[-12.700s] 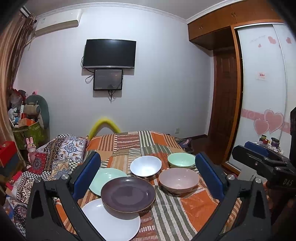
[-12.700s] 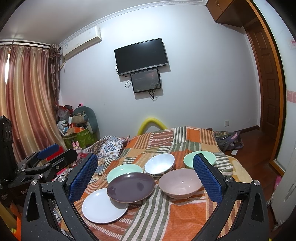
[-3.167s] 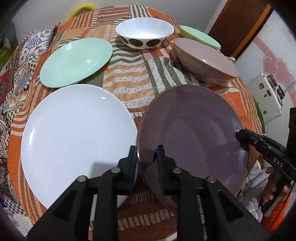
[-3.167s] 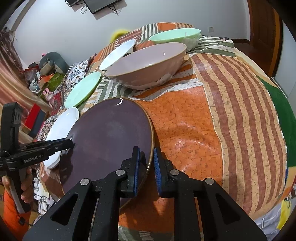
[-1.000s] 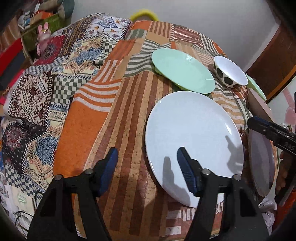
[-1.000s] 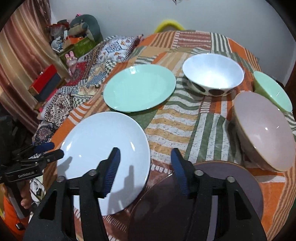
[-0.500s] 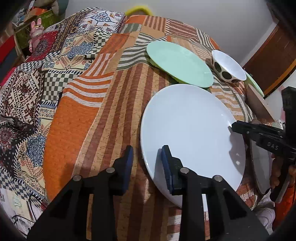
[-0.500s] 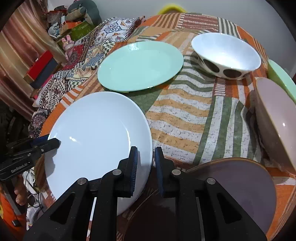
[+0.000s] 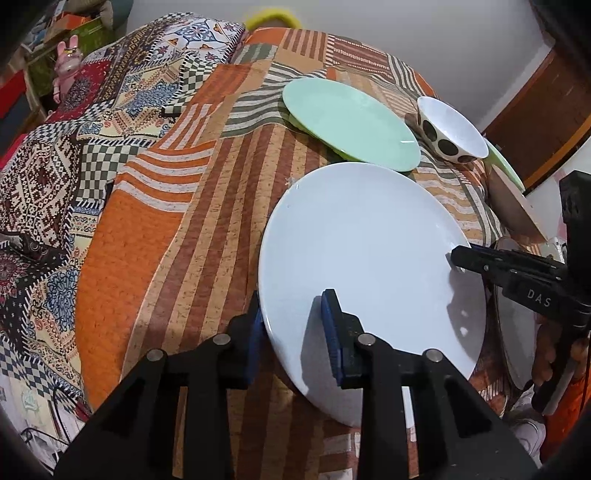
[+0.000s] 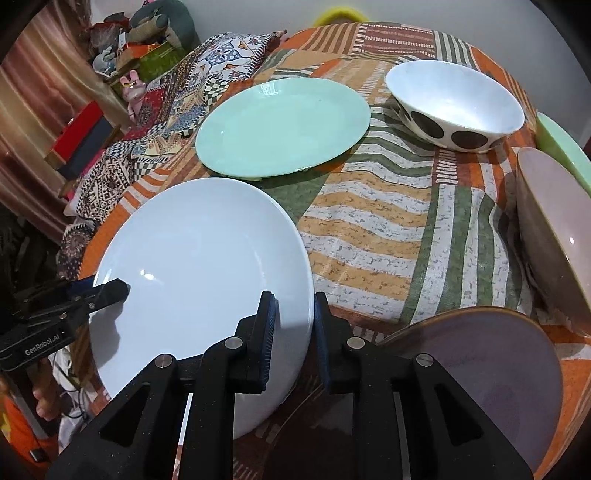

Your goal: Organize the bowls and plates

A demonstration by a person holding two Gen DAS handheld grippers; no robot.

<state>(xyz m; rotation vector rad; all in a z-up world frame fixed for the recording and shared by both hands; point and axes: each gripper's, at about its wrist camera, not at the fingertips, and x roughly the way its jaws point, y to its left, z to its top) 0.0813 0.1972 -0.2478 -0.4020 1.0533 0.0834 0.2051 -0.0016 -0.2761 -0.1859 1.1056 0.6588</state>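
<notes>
A large white plate [image 9: 362, 258] lies on the patchwork cloth and also shows in the right wrist view [image 10: 199, 266]. My left gripper [image 9: 291, 325] is shut on its near left rim. My right gripper [image 10: 291, 321] is shut on its right rim, seen from the left wrist view as a black arm [image 9: 517, 273]. A dark purple plate [image 10: 476, 373] lies to the right of the white one. A mint green plate [image 10: 284, 125], a white spotted bowl [image 10: 454, 103], a pink bowl [image 10: 554, 229] and a mint bowl [image 10: 561, 147] lie farther back.
The striped and patchwork cloth [image 9: 177, 206] covers a round table whose edge drops off to the left and front. Toys and boxes [image 10: 110, 74] crowd the floor at the far left. A yellow arch [image 9: 271, 16] shows behind the table.
Both grippers have closed on the white plate's rim from opposite sides. The views have drawn slightly closer to the plate.
</notes>
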